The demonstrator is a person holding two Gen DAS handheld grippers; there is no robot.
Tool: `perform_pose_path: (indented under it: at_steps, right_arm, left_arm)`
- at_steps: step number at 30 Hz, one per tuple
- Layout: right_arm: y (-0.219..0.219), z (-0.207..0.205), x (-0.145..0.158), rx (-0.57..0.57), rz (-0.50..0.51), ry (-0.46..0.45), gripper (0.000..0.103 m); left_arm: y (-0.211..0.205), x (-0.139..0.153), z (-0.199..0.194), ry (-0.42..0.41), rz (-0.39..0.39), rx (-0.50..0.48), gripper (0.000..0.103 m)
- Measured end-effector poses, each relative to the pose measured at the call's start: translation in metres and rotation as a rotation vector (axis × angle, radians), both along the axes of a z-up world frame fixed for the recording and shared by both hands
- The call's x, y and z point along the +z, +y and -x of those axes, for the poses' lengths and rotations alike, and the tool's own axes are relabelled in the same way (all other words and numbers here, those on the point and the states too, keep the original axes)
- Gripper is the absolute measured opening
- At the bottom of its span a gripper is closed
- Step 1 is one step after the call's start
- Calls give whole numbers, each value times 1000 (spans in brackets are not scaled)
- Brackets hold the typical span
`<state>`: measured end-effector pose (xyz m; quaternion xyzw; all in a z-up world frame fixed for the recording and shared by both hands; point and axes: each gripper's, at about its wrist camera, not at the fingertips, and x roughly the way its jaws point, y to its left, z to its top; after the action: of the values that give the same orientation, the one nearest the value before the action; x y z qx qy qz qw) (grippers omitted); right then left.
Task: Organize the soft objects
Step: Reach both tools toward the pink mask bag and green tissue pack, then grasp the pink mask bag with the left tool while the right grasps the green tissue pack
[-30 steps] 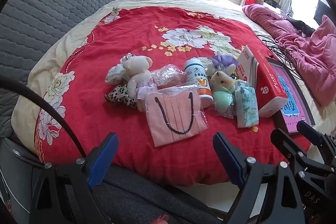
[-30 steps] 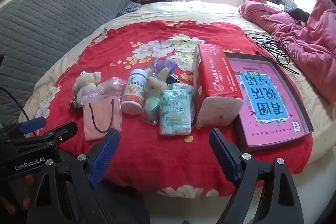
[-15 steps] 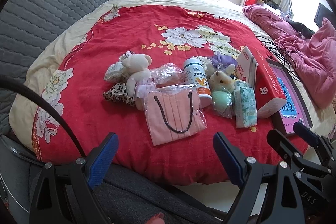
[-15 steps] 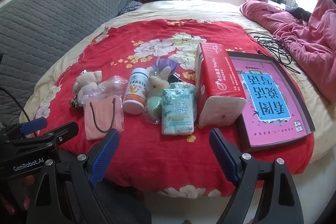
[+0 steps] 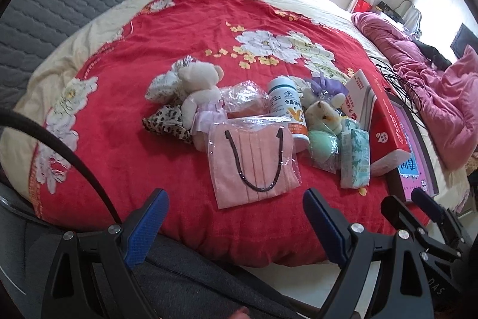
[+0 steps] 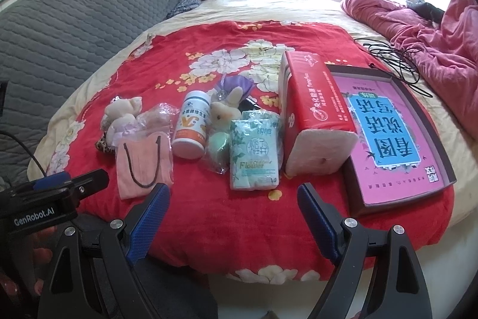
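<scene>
My left gripper and right gripper both hang spread wide and grasp nothing, just off the near edge of the red blanket. Nearest my left lies the bagged pink masks; nearest my right, the green tissue pack. Behind them stand the white bottle, the rabbit toy, the teddy bear and the red tissue box, with the pink tray just beside it.
</scene>
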<state>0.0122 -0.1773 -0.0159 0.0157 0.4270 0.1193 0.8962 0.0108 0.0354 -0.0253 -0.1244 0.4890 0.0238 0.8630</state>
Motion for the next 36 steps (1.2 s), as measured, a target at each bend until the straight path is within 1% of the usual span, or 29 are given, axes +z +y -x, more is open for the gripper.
perform_pose_path:
  at_steps: [2,7,13,15,19,21,23,26,28,30,32,34,35,36]
  right_arm:
    - [0,-3,-4,-1,14,-18,88]
    - [5,-17,-17,-5,17,10,88]
    - [8,-36,-30,-9,-6,3,88]
    - [9,-42,-34,-7,-7,15,88]
    - [12,-52,-43,-9,-8,39,88]
    - [13,-56,-46,-8,-8,55,88]
    - [14,-59,-50,-9,-8,70,87]
    - [14,-63,-56,-15,4,100,87]
    - [14,-66,-59,-23,11,108,87]
    - [16,-68,-62,-27,20,109,88]
    - [17,-71,-63,-40,35,109,87]
    - [17,-75,-64,-55,31,106,87]
    - [17,-77,-64,-59,16,102,88]
    - [17,-79,-64,-58,4,101,88]
  left_arm:
    - [2,-5,-4,17,12,3,91]
    - [4,-18,-13,48,23,-8,91]
    - [7,-28,-22,79,37,-3,91]
    - [10,-32,-25,91,52,-2,91]
    - [18,-44,-31,124,119,5,91]
    - [22,-52,-35,155,152,17,90]
    - [25,-58,-39,167,163,25,90]
    - [26,-65,-43,178,186,34,85]
    - [26,-69,-46,184,200,33,75]
    - [24,-74,-50,198,203,25,69]
    - [21,-75,-53,202,191,11,66]
    - [18,-76,-56,201,195,-11,58]
    - [17,-76,-57,200,197,-14,56]
    - [17,-76,-58,199,200,-17,51]
